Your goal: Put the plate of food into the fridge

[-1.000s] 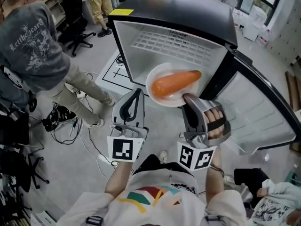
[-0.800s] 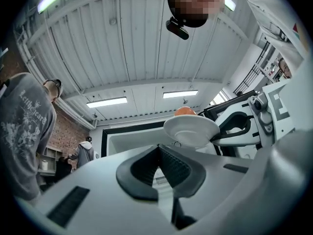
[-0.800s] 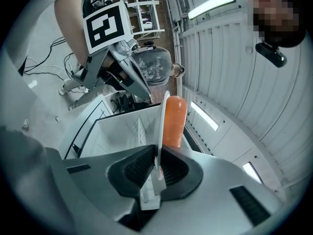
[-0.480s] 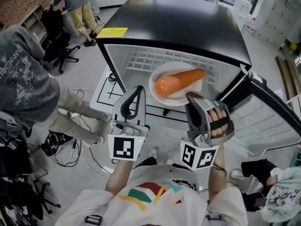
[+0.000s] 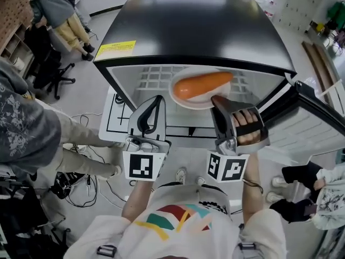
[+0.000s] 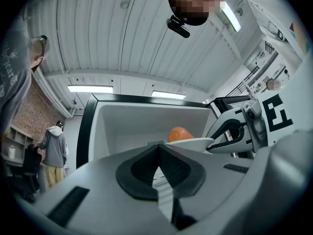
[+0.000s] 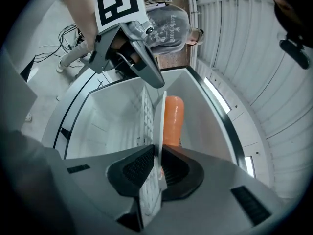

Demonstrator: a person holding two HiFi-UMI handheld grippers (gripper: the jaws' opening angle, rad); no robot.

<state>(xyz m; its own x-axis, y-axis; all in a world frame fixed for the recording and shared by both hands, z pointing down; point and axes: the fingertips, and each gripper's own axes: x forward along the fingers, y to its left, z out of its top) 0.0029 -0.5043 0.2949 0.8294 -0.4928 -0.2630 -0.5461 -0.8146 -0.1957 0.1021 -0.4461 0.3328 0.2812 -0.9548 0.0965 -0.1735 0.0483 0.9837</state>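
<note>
Head view | carrot (image 5: 202,84) on plate (image 5: 183,98) in fridge (image 5: 194,31) | right gripper (image 5: 214,99) opening round plate | left gripper (image 5: 157,99) closed

1. Lighting's bright and even, basically all from the ceiling strip lights (image 6: 90,88) seen in the left gripper view.
2. The fridge (image 5: 194,20) has a soft sheen on its black top; its white inside looks nearly washed out.
3. Shadows on the floor (image 5: 86,99) are faint.
4. Both gripper views are heavy fisheye with dark corners, and the nearest foreground is blurry.
</note>
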